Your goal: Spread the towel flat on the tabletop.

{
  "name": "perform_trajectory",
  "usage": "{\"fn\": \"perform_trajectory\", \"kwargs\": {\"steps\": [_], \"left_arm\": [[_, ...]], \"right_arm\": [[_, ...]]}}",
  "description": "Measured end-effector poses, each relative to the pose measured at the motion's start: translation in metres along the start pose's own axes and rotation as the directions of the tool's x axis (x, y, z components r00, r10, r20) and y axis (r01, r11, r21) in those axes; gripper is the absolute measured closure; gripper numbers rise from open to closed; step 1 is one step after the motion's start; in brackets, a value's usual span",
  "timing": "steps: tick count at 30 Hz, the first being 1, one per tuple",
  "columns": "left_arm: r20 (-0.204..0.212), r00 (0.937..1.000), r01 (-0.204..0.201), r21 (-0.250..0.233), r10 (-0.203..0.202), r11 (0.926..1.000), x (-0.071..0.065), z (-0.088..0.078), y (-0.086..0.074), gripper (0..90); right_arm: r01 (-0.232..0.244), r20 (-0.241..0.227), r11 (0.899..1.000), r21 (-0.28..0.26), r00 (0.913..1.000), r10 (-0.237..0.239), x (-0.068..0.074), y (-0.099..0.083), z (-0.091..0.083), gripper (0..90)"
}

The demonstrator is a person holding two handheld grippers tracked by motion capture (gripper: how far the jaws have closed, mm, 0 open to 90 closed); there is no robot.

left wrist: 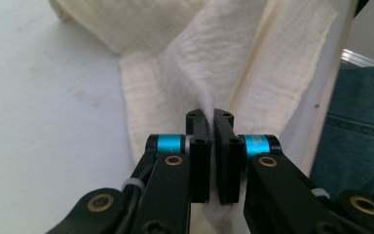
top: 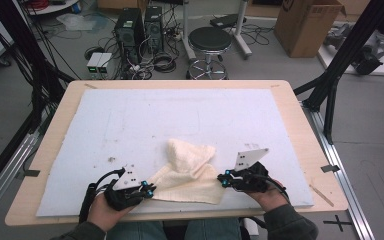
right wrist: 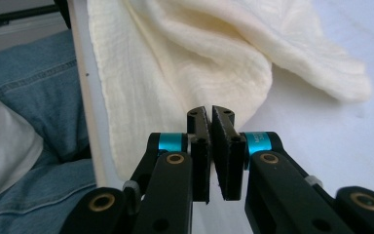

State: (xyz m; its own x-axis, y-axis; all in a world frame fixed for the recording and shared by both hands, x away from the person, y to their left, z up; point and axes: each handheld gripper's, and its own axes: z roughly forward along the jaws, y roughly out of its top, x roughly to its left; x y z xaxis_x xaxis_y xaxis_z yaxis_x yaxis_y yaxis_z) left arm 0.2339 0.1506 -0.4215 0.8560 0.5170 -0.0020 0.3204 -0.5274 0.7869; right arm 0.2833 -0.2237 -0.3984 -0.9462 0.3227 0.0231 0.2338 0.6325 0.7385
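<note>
Between the clamped left tongs (top: 149,190) and right tongs (top: 223,179) lies the cloth (top: 190,172).

One camera sits up high on the person's side and looks forward and down over the whole counter (top: 290,115), far enough back to see the floor behind it. Two more cameras ride low, one on each hand tool, looking out along its black jaws, very close up. All three see the same cream cloth (top: 192,172) (left wrist: 214,58) (right wrist: 185,63).
</note>
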Motion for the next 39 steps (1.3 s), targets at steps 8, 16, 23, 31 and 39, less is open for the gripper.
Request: {"fn": "perform_trajectory", "kwargs": {"steps": [8, 16, 23, 31, 39], "left_arm": [[0.052, 0.9984, -0.018, -0.030, 0.020, 0.9994, -0.009, 0.003, 0.008, 66.4], [0.031, 0.9987, 0.043, -0.097, -0.040, 0.9943, 0.018, 0.000, 0.033, 52.7], [-0.021, 0.9994, 0.026, -0.122, -0.029, 0.9921, 0.043, 0.018, 0.069, 52.6], [0.010, 0.9943, 0.107, -0.105, -0.106, 0.9887, 0.084, 0.062, 0.082, 49.1], [0.069, 0.9853, 0.160, -0.053, -0.156, 0.9857, 0.100, 0.088, 0.088, 48.9]], "right_arm": [[0.005, -0.013, 1.000, 0.020, 0.9999, -0.004, 0.010, -0.015, -0.015, 82.9], [-0.055, -0.024, 0.996, -0.069, 0.9983, 0.054, -0.001, -0.020, -0.016, 64.3], [-0.096, 0.012, 0.991, -0.091, 0.9952, 0.097, -0.023, -0.014, -0.001, 62.2], [-0.120, 0.034, 0.988, -0.096, 0.9918, 0.123, -0.042, -0.013, 0.009, 60.5], [-0.134, 0.033, 0.982, -0.129, 0.9896, 0.140, -0.052, -0.014, 0.008, 60.5]]}}
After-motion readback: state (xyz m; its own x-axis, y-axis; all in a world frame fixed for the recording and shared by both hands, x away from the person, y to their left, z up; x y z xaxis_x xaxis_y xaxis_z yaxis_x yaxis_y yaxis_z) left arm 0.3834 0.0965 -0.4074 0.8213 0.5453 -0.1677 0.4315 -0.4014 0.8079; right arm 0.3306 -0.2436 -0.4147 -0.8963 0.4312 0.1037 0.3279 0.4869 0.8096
